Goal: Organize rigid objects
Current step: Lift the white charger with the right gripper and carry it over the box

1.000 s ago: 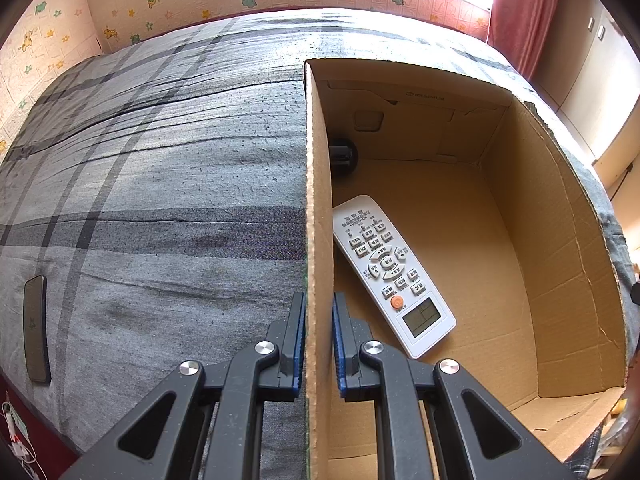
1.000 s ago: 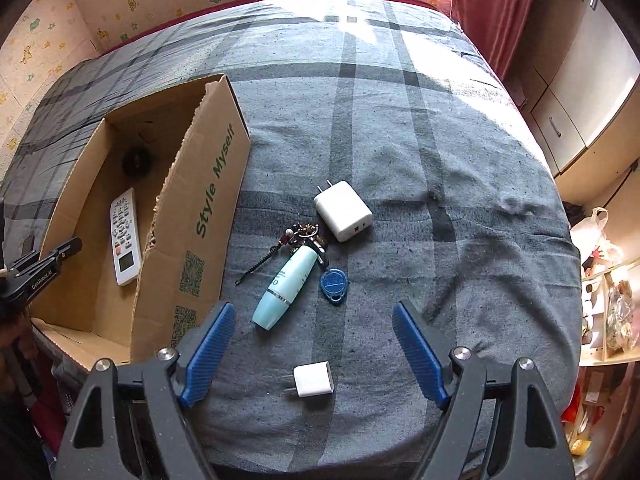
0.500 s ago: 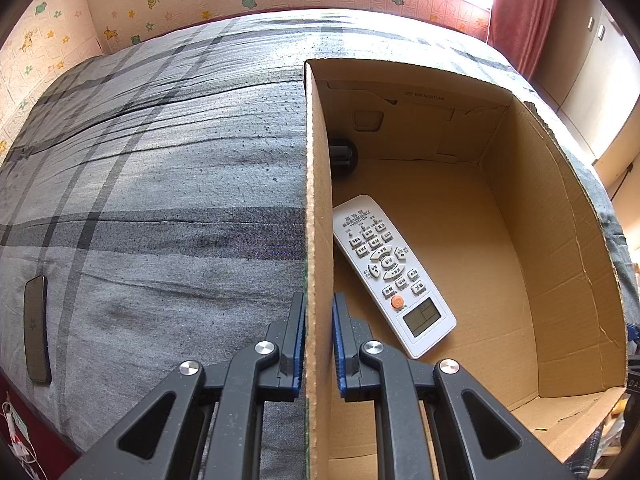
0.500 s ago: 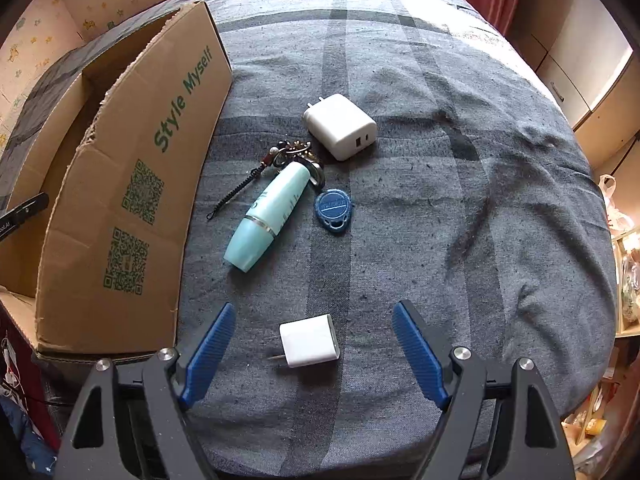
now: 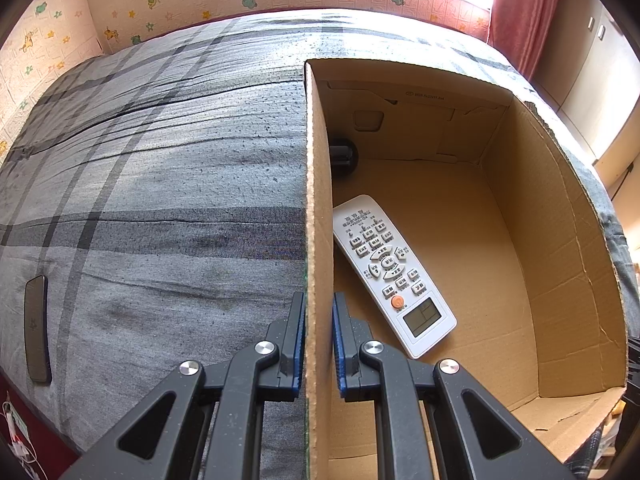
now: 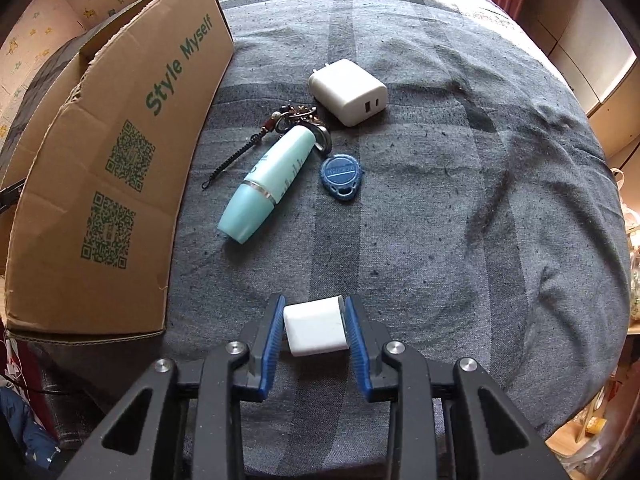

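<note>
Closing on the small white cube-shaped charger plug (image 6: pixel 316 330), the right gripper (image 6: pixel 314 334) has its blue pads against the plug's two side faces, low on the near edge of the grey plaid bedspread (image 6: pixel 460 220). Where it must go lies to the left: the open brown cardboard box (image 6: pixel 120 168) stands just beside that spot, its printed wall between plug and opening. The left gripper (image 5: pixel 319 344) is clamped narrow on the box's far-left wall, steadying it; a white remote control (image 5: pixel 394 276) lies slantwise inside.

Matt cardboard box (image 5: pixel 520 240), woven cloth bedcover (image 6: pixel 440 200)
</note>
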